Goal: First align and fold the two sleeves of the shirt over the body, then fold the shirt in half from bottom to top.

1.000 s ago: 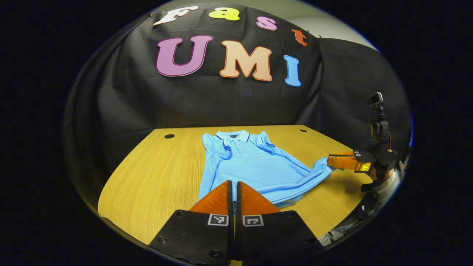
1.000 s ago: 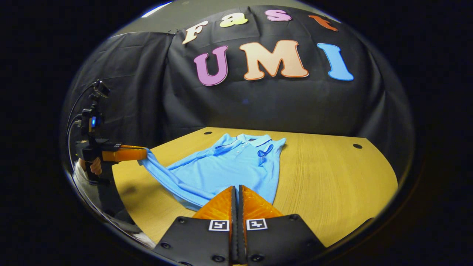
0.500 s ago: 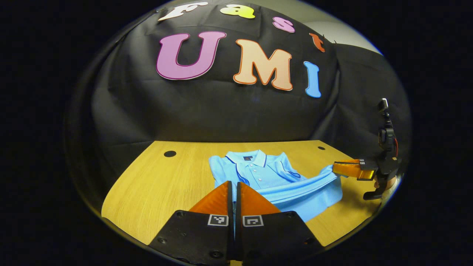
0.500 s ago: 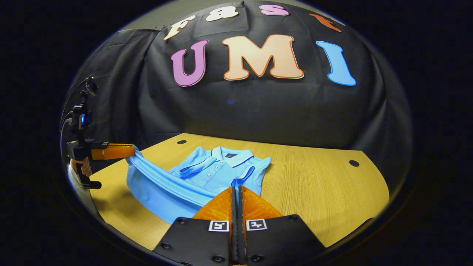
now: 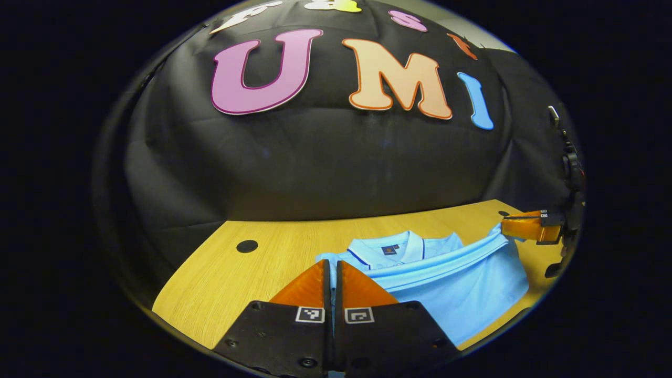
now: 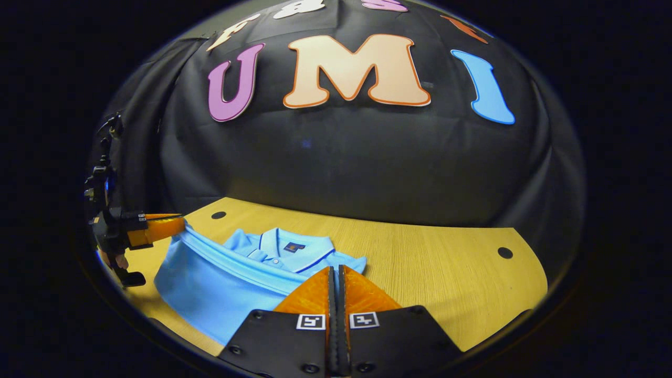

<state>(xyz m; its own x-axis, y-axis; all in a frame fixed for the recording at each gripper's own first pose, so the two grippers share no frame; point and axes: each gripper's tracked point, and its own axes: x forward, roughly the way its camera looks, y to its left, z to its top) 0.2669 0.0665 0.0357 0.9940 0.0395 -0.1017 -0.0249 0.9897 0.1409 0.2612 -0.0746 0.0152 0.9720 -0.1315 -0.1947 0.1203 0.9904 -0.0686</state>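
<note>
A light blue polo shirt (image 5: 462,294) lies on the wooden table (image 5: 252,273) with its collar (image 5: 388,251) toward the wall. Its bottom hem is lifted and stretched as a band over the body, just short of the collar. My left gripper (image 5: 332,262) is shut on one hem corner; in the right gripper view it (image 6: 178,226) pinches that corner at the left. My right gripper (image 6: 334,269) is shut on the other corner, and the left gripper view shows it (image 5: 505,227) gripping cloth at the right. The shirt (image 6: 220,286) hangs doubled below the hem; the sleeves are hidden under it.
Round cable holes (image 5: 247,245) (image 6: 505,252) mark the tabletop near the back. Bare wood (image 6: 446,273) spreads to the right of the shirt in the right gripper view. A hand (image 6: 107,260) holds the left gripper's handle. The black cloth wall stands close behind the table.
Both grippers have carried the hem forward and up from the table's near side toward the collar. The shirt's lower half now covers most of the body and the wall looms closer.
</note>
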